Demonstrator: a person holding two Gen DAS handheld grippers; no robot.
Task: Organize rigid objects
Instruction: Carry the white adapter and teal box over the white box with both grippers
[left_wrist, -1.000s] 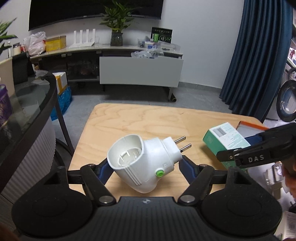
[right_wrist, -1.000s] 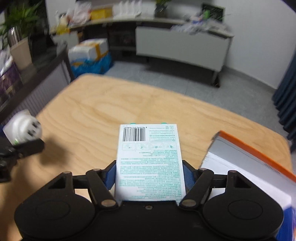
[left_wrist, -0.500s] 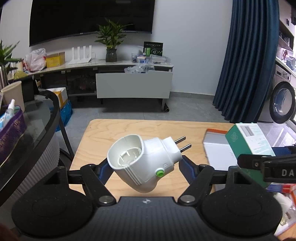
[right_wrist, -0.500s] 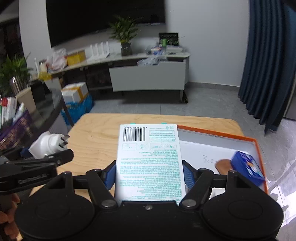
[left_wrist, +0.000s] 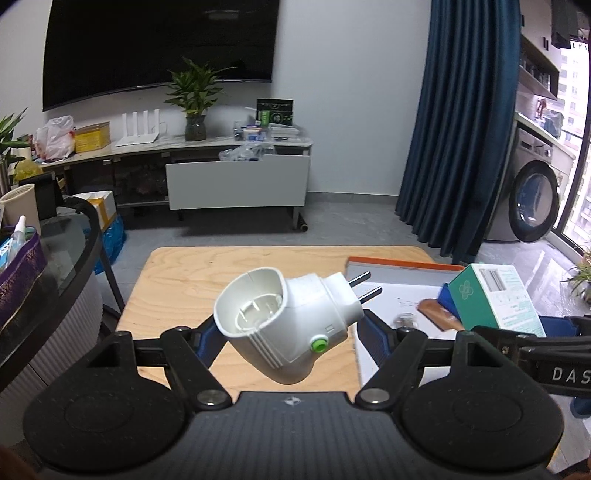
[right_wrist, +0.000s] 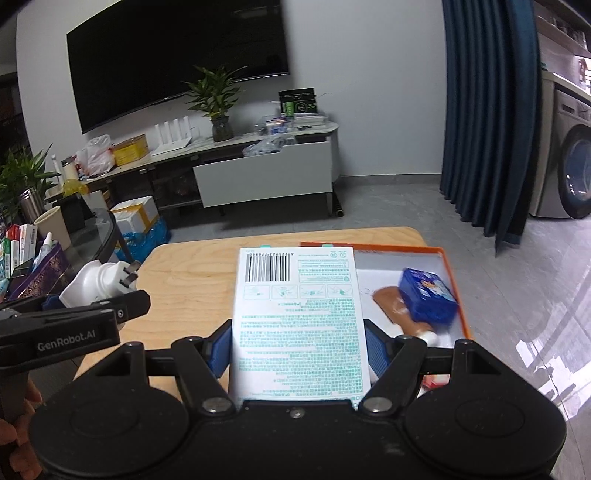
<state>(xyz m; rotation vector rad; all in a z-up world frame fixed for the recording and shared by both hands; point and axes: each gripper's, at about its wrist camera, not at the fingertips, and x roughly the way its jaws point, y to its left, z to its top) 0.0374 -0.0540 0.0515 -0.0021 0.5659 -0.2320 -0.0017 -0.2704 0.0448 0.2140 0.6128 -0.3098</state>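
Left gripper (left_wrist: 290, 332): tilted downward above the wooden table (left_wrist: 177, 288), jaws partway apart and clamped on a white plug adapter (left_wrist: 284, 321), its 2 pins aimed toward 2 o'clock.

Right gripper (right_wrist: 298, 343): tilted downward, jaws set wide and gripping a white-and-green box (right_wrist: 297, 325), barcode end at 12 o'clock.

Orange-rimmed tray (right_wrist: 448, 273): on the table at 2 o'clock of that box, holding a blue pack (right_wrist: 428, 299) and a brown item (right_wrist: 391, 306).
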